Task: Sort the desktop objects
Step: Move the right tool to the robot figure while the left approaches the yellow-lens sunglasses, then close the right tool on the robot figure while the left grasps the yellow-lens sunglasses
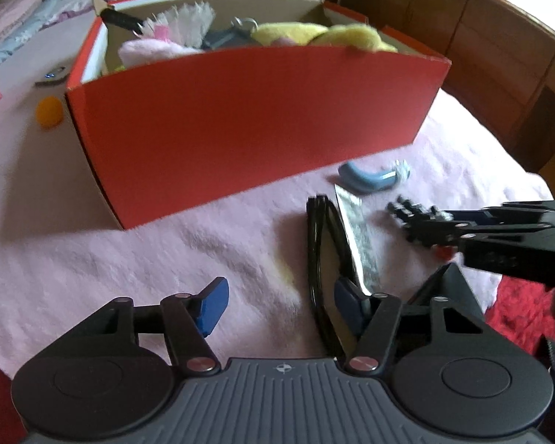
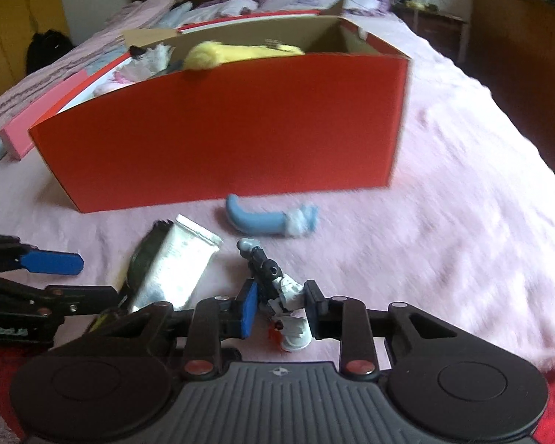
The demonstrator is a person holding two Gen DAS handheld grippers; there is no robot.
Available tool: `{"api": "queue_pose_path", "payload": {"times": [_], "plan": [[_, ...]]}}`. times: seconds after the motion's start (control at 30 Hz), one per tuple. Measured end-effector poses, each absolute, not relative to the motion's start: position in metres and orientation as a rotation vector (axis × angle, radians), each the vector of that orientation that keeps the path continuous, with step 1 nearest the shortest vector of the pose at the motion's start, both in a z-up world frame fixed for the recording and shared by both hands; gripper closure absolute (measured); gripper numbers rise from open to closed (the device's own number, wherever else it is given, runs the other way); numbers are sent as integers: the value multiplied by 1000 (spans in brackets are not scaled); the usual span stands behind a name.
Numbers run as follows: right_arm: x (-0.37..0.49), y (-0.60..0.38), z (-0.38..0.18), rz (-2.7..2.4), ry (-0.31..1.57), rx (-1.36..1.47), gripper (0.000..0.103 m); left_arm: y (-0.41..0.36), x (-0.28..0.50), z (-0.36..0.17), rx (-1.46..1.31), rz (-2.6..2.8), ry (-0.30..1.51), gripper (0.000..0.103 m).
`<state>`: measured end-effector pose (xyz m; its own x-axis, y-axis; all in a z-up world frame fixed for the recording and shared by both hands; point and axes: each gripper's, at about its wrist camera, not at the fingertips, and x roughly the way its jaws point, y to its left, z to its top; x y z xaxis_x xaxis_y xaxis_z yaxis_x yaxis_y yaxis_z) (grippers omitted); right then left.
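We are sorting into the red box [image 2: 218, 125]; before it, our left gripper [image 1: 281, 307] is standing open beside the squashy tube [image 2: 174, 270], while our right gripper [image 2: 281, 314] is pinching the light, brittle toy figure [image 2: 277, 288] at its torso.

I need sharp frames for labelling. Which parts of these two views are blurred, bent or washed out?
Left wrist view: the red box bows from fisheye, the blue toy is smeared, and the window at top right is blown out. Right wrist view: the pink blanket streaks at right, and the white tube glares.
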<state>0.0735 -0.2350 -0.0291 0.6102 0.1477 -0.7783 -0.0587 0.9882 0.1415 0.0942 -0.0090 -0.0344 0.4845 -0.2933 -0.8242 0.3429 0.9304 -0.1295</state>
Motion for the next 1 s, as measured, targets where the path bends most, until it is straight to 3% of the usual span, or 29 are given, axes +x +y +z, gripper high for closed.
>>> {"api": "queue_pose_path", "payload": {"times": [0.4, 0.43, 0.47, 0.53, 1.0], "plan": [[72, -238, -46, 94, 946, 172, 70, -41, 101, -52, 192, -407, 1001, 45], [73, -238, -47, 95, 947, 174, 70, -44, 100, -51, 209, -412, 992, 52], [71, -240, -46, 96, 947, 178, 70, -46, 99, -49, 213, -430, 983, 70], [69, -241, -46, 95, 944, 176, 71, -49, 95, -45, 208, -460, 972, 89], [61, -241, -41, 104, 924, 201, 77, -22, 89, -37, 124, -393, 1005, 91]]}}
